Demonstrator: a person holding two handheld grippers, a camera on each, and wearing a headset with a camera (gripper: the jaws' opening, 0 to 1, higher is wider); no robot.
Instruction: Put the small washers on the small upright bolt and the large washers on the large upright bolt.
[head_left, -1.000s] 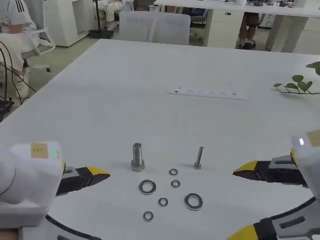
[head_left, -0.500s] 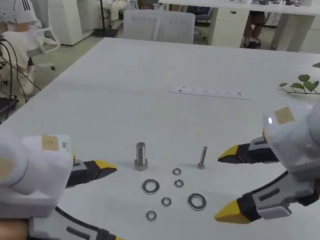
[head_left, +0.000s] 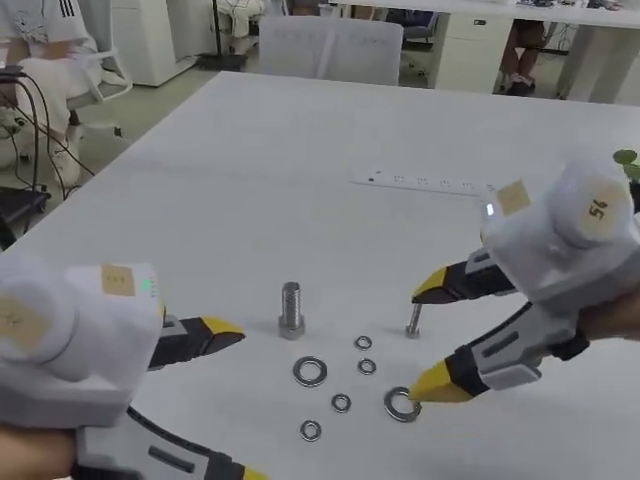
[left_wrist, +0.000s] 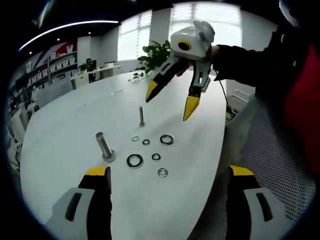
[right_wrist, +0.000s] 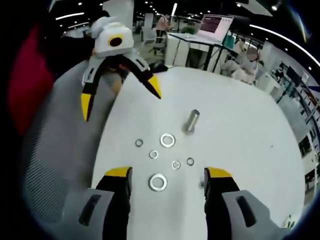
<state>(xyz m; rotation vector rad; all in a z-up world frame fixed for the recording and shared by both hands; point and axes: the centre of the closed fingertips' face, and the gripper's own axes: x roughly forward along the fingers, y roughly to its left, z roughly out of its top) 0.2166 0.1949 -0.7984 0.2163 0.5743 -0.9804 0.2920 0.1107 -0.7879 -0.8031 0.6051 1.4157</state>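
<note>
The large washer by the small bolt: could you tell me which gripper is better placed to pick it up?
Right. The right gripper hangs open with one tip beside that large washer; the left gripper sits farther off.

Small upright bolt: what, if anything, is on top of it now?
Nothing. In the left gripper view the small upright bolt stands bare; all washers lie on the table. In the head view the right gripper hides its tip.
</note>
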